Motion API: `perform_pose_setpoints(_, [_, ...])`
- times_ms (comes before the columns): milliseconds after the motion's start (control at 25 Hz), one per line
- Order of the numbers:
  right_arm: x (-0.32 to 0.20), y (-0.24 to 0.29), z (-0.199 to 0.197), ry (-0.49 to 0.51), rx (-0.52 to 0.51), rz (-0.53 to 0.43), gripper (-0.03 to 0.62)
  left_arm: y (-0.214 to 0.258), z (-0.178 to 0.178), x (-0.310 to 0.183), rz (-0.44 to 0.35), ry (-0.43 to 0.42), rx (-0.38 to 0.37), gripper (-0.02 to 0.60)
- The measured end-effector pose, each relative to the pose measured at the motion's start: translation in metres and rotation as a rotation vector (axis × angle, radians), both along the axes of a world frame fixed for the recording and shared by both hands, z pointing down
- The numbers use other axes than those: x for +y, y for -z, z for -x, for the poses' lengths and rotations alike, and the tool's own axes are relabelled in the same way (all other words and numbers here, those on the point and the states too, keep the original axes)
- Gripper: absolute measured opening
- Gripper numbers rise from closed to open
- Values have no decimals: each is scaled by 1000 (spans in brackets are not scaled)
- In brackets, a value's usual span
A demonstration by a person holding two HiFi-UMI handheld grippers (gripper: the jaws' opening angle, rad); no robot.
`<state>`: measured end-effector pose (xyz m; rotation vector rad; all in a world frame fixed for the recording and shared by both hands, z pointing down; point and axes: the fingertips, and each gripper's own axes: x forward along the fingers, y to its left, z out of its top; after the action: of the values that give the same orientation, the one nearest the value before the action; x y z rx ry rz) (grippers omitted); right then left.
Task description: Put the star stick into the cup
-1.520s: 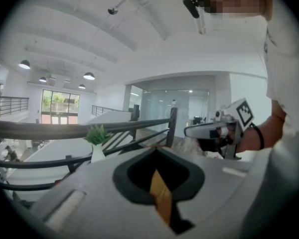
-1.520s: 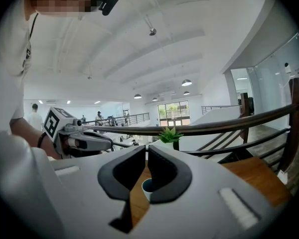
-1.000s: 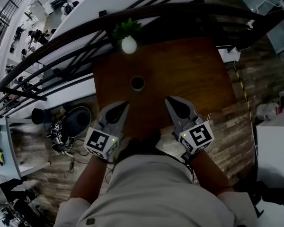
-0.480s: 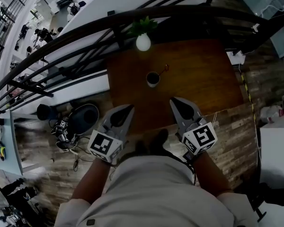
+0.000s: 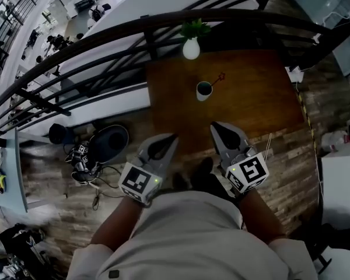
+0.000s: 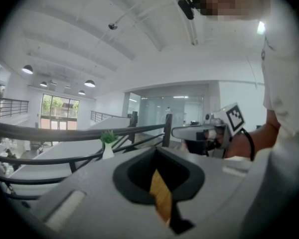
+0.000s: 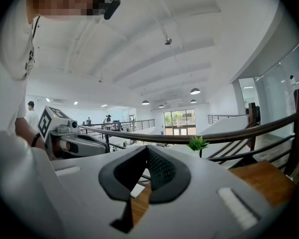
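A small white cup (image 5: 204, 90) stands near the middle of the brown table (image 5: 256, 98). The star stick (image 5: 217, 79) leans out of it to the upper right, its red star clear of the rim. Both grippers hang well short of the cup, at the table's near edge. My left gripper (image 5: 172, 137) is shut and holds nothing, its tip beside the table's front left corner. My right gripper (image 5: 215, 127) is shut and empty too, its tip just over the front edge. In each gripper view the jaws meet: left gripper (image 6: 157, 151), right gripper (image 7: 147, 148).
A white vase with a green plant (image 5: 191, 46) stands at the table's far edge, also seen as a vase (image 6: 107, 146) and a plant (image 7: 198, 144). A dark railing (image 5: 105, 39) runs behind the table. A round dark base and cables (image 5: 108, 144) lie on the floor to the left.
The table and cup have slid right and farther from the grippers in the head view. The grippers have drawn back from over the table to its near edge. Both stay shut.
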<state>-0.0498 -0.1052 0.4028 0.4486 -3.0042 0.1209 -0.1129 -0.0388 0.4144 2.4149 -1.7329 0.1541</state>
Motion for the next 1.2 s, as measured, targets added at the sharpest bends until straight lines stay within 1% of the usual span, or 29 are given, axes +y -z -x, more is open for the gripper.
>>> perform_pose_setpoints(160, [27,10,-5,13,11,-11,8,12,-5,20,-26,4,19,2])
perform_pose_setpoints(360, [42,23,-24,22,9,-26,8,22,-17,37,-42,9,11,2])
perform_pose_setpoints(560, [50,30,-52,53,15,-32,8,30,-48,44,-44,12,8,2])
perform_pose_setpoints(720, [55,36,-94,82,16,-50,8,41,-89,45,-56,40,28,2])
perform_pose_setpoints(880, [62,36,-142,108,26,-85,8,42,-143,48,-74,38,7,2])
perform_pose_setpoints(1080, [76,31,-203,133,16,-71,8,41,-206,57,-89,62,17,2])
perform_pose_setpoints(1200, [85,26,-238,160,17,-67,8,35,-239,66,-88,80,9,2])
